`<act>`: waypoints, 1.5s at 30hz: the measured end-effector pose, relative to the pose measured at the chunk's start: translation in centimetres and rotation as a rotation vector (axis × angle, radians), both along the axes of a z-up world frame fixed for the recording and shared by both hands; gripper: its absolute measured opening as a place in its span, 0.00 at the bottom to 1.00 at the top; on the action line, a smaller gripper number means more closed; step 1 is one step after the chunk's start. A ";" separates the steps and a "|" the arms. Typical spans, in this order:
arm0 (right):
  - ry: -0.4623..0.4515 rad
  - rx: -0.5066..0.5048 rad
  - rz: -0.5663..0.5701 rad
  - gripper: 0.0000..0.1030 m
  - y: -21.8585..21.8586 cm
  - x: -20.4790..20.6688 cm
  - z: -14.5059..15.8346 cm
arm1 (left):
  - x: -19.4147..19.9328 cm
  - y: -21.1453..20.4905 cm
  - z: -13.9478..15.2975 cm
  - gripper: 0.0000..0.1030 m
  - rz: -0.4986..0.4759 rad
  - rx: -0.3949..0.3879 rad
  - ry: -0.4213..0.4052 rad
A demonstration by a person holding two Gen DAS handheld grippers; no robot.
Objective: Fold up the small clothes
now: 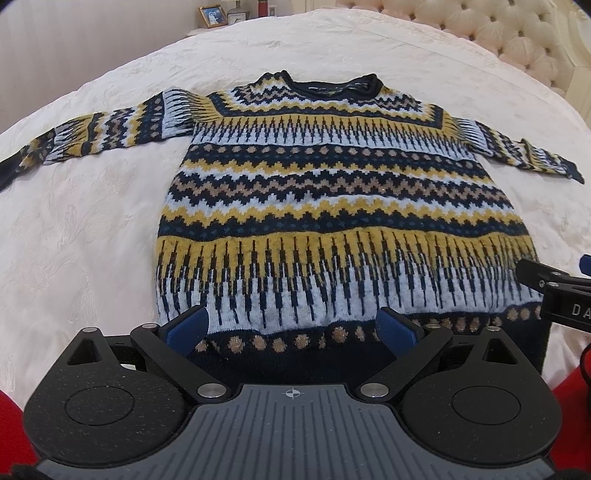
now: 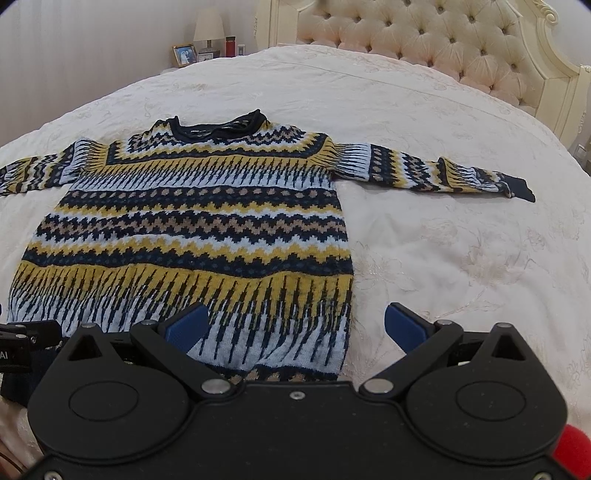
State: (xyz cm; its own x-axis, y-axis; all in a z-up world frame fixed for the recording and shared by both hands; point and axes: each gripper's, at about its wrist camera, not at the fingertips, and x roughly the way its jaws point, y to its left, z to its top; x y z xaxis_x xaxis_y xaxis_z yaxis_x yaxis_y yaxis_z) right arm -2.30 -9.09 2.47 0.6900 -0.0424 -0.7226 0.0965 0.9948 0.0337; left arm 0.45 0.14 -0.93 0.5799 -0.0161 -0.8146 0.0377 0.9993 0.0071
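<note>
A knitted sweater [image 1: 332, 192] with navy, yellow, white and tan zigzag bands lies flat on the bed, collar away from me, both sleeves spread out sideways. It also shows in the right wrist view [image 2: 192, 229]. My left gripper [image 1: 293, 328] is open and empty, hovering over the middle of the sweater's hem. My right gripper [image 2: 295, 326] is open and empty over the hem's right corner, its right finger over bare bedspread. The right gripper's body shows at the right edge of the left wrist view [image 1: 561, 295].
The cream embroidered bedspread [image 2: 461, 258] stretches all around the sweater. A tufted headboard [image 2: 424, 40] stands at the far right. A nightstand with a lamp [image 2: 208, 31], a photo frame [image 2: 184, 54] and small items stands far back left.
</note>
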 end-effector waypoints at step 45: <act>0.064 0.351 0.031 0.98 -2.8 0.6 -1.2 | 0.2 1.2 0.2 0.96 0.061 -0.032 -0.007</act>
State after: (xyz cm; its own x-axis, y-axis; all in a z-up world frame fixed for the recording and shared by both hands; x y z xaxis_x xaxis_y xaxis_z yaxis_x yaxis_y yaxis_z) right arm -1.74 -11.85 1.29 0.6397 0.2363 -0.7314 0.0797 0.9260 0.3689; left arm 0.66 1.37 -0.76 0.5860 -0.0068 -0.8103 -0.0233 0.9994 -0.0253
